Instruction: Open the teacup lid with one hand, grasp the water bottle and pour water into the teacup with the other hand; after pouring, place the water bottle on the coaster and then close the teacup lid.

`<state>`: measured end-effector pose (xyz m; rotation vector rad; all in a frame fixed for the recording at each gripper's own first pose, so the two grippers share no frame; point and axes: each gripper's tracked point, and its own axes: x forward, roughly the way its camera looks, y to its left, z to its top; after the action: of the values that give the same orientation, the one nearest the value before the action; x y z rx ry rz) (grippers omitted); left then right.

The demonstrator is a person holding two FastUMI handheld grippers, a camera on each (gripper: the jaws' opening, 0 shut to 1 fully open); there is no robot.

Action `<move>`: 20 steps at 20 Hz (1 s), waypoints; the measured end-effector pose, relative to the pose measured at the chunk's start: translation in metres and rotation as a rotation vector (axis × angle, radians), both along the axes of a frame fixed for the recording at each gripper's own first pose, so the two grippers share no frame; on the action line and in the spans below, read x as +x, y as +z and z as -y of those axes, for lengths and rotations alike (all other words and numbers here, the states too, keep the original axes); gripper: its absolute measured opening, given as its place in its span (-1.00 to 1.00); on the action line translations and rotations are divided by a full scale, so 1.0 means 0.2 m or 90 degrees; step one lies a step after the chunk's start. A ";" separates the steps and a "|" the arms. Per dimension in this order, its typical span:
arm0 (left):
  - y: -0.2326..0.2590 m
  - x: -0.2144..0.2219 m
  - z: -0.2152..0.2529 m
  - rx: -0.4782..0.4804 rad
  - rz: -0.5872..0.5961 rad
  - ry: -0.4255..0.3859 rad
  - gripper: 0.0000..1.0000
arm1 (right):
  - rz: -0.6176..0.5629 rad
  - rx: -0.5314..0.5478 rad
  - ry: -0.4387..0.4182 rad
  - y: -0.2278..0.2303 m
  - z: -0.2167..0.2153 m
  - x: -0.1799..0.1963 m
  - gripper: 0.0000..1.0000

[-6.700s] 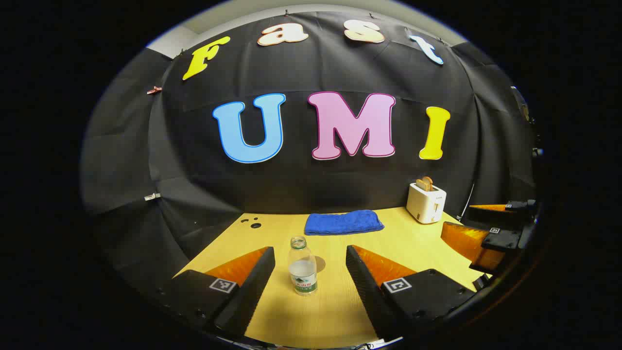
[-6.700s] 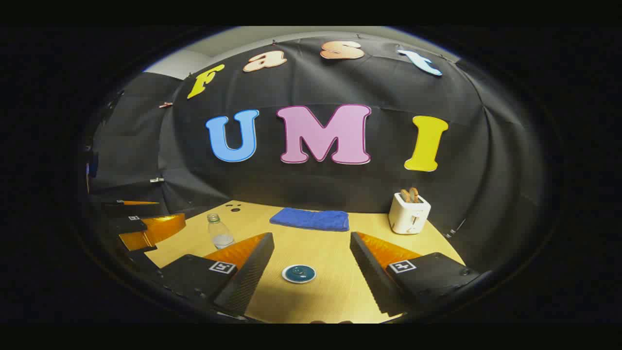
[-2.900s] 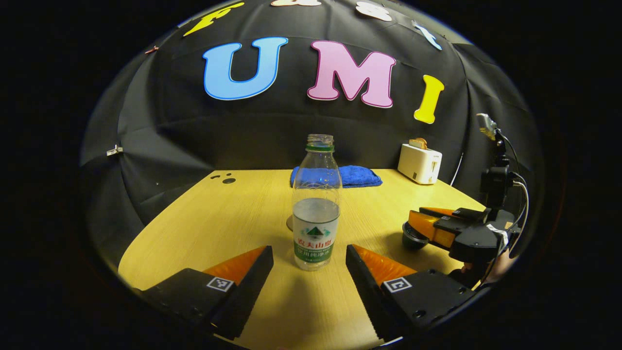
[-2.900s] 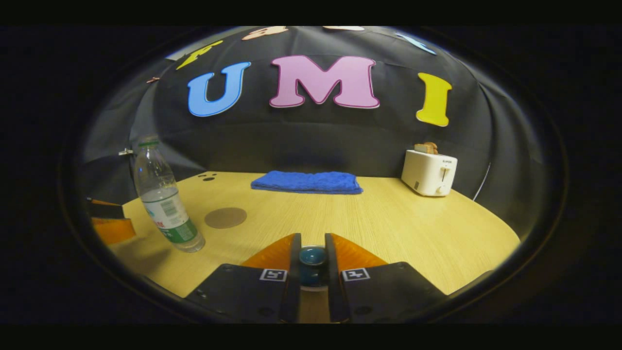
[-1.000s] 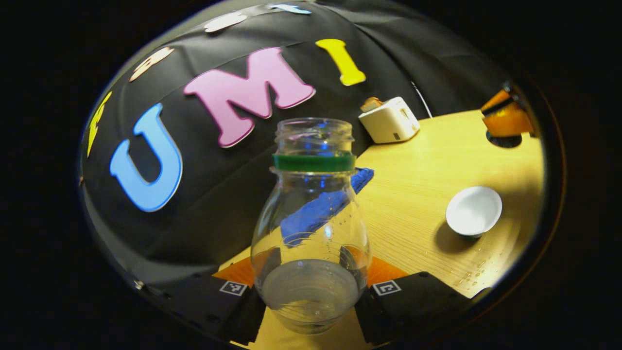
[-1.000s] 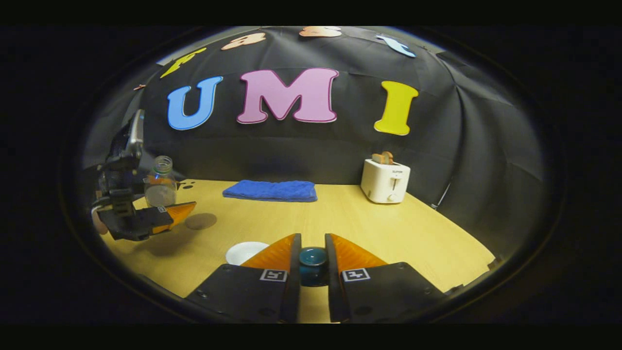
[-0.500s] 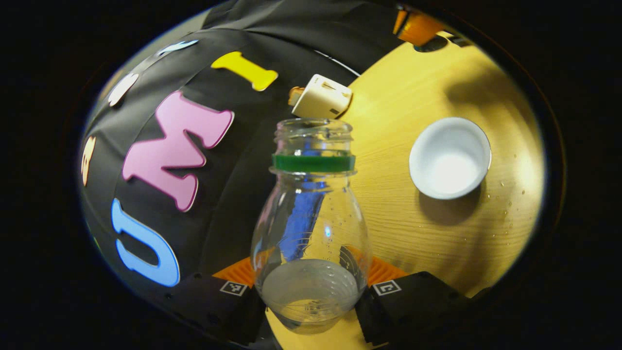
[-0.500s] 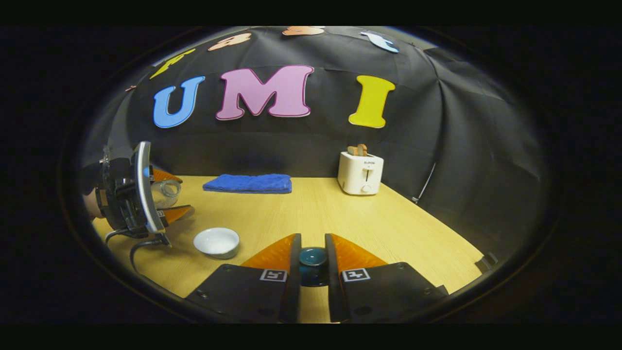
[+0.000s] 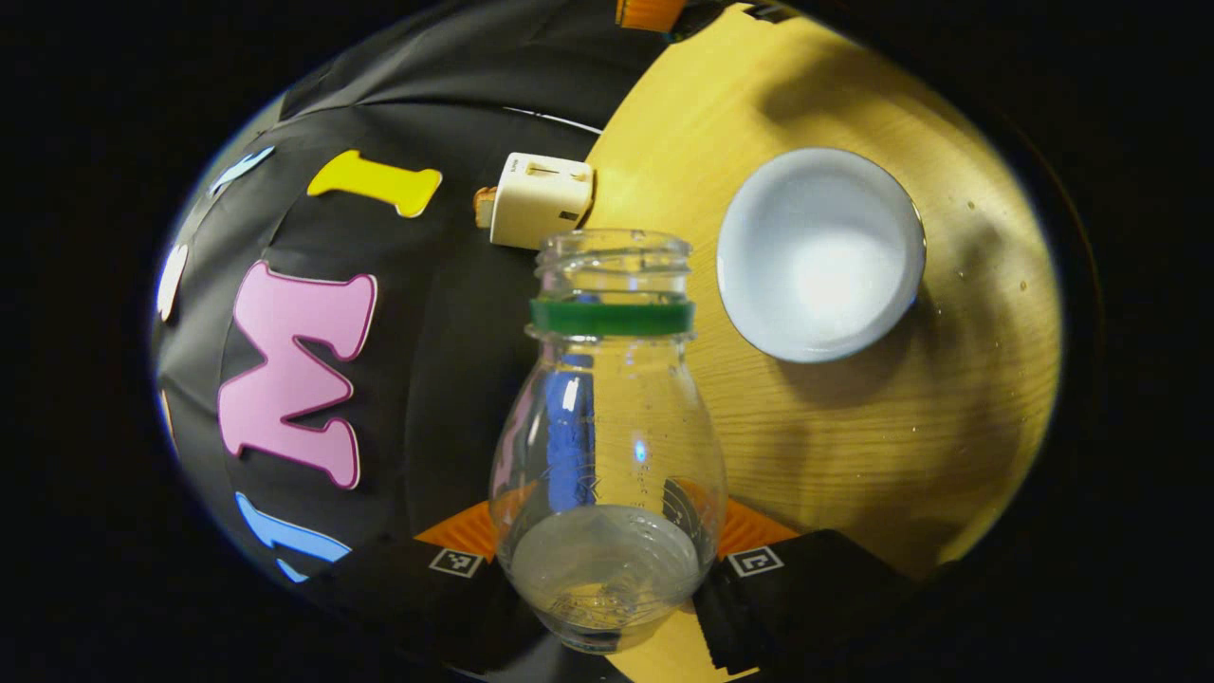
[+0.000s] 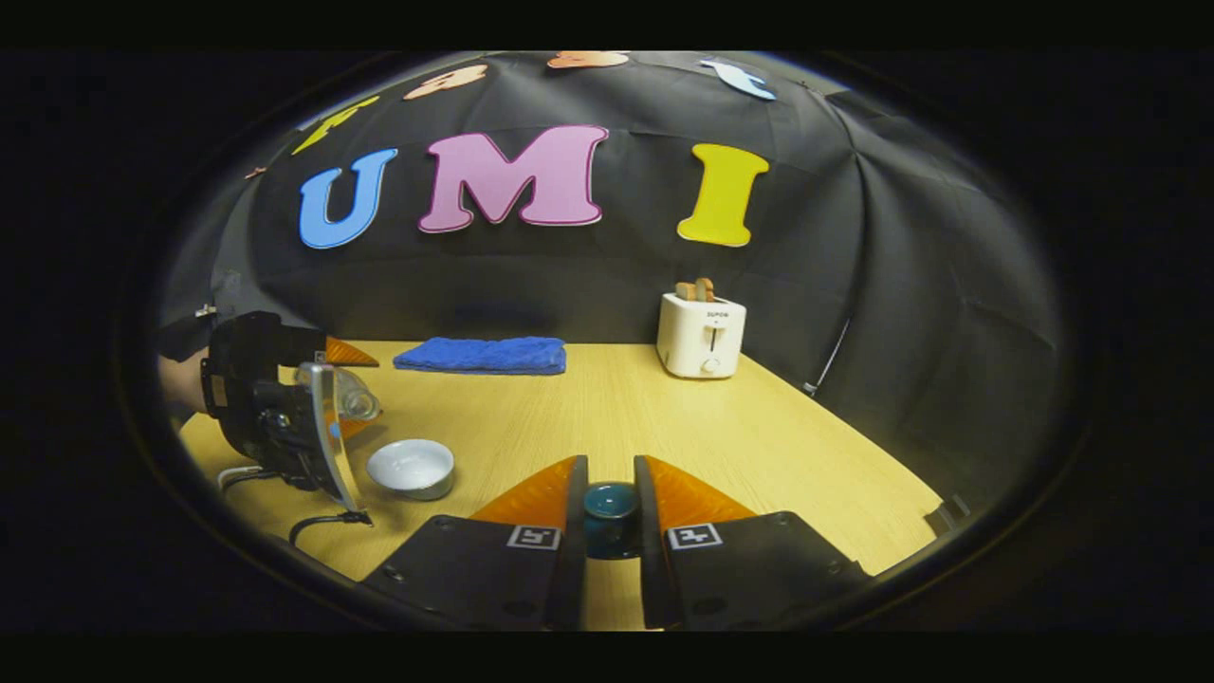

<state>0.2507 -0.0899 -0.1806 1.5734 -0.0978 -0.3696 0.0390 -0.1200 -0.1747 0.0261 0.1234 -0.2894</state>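
Tipping in the left gripper [image 9: 607,560] — clamped on its body — the water bottle [image 9: 607,417] lies sideways, mouth just short of the teacup [image 9: 820,251] rim; the right gripper [image 10: 610,512] pinches the lid [image 10: 610,501].

A pale yellow wood-grain table [image 10: 683,417] is seen in the right gripper view, bounded at the back and on the right by the booth's black cloth wall. A folded blue towel [image 10: 482,355] is laid flat near the table's far edge, close to the wall. A small white boxy toaster [image 10: 701,334] is stood upright to the right of the towel, well apart from it, with two brown slices of toast [image 10: 693,289] held in its slots. In the left gripper view the toaster [image 9: 537,198] appears turned sideways at the table's edge, and scattered water droplets [image 9: 977,237] are seen on the wood.
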 end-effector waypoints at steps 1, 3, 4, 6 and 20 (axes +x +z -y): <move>0.00 0.01 0.01 0.011 0.002 -0.004 0.56 | -0.002 0.001 0.001 -0.01 -0.01 0.00 -0.48; 0.00 0.03 0.02 0.029 0.007 -0.013 0.56 | -0.005 0.014 0.003 -0.02 -0.03 0.01 -0.48; 0.02 0.04 0.03 0.043 0.017 -0.019 0.56 | -0.004 0.024 0.010 -0.03 -0.05 0.02 -0.37; 0.04 0.05 0.05 0.078 0.036 -0.037 0.55 | -0.005 0.025 0.021 -0.03 -0.10 0.02 -0.37; 0.03 0.11 0.13 0.243 0.090 -0.116 0.57 | -0.007 0.025 0.053 -0.03 -0.21 0.04 -0.48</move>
<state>0.2728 -0.1167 -0.1737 1.9747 -0.2958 -0.4373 0.0475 -0.0783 -0.1812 0.0576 0.1404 -0.2046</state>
